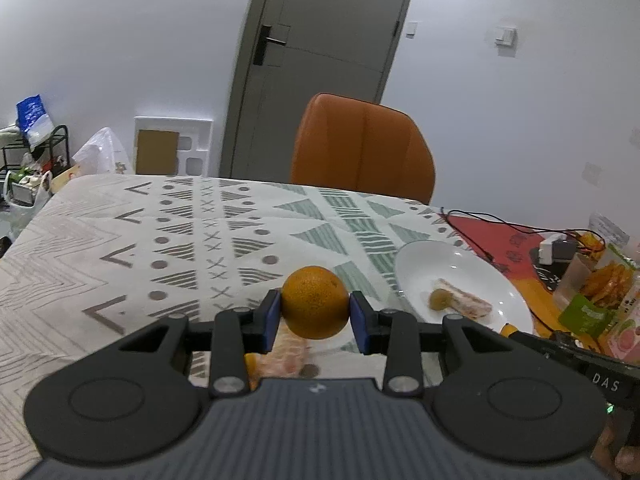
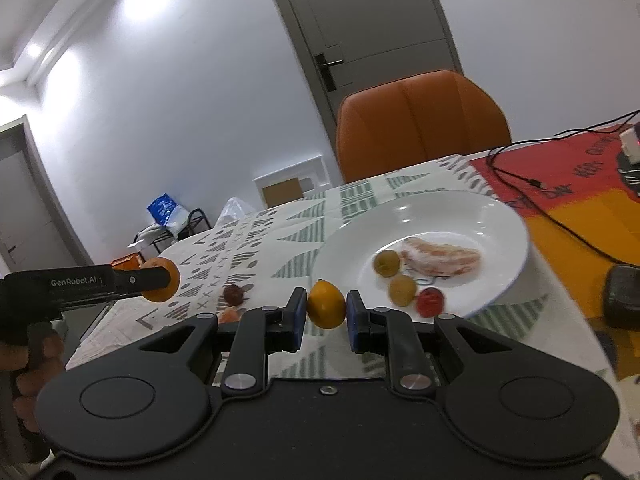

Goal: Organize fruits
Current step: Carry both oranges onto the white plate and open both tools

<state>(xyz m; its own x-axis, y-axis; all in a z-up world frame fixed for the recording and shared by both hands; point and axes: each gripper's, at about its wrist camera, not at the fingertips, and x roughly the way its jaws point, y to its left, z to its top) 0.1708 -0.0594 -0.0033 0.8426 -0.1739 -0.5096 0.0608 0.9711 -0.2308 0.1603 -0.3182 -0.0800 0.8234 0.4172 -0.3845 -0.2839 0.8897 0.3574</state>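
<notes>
left gripper side, right wrist view: "GenRobot.AI" in pale letters on the black body of the left gripper [image 2: 160, 280]
right gripper body, left wrist view: "DAS" in pale letters on the black bar of the right gripper [image 1: 606, 382], rest cut off
red and orange printed mat [image 2: 592, 168]: dark lettering on it, too skewed to read
colourful snack packets [image 1: 600, 300]: print on them, too blurry to make out

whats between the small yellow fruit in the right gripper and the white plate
Nothing: in the right wrist view only bare patterned tablecloth separates the small yellow fruit, clamped in the right gripper, from the white plate.
</notes>
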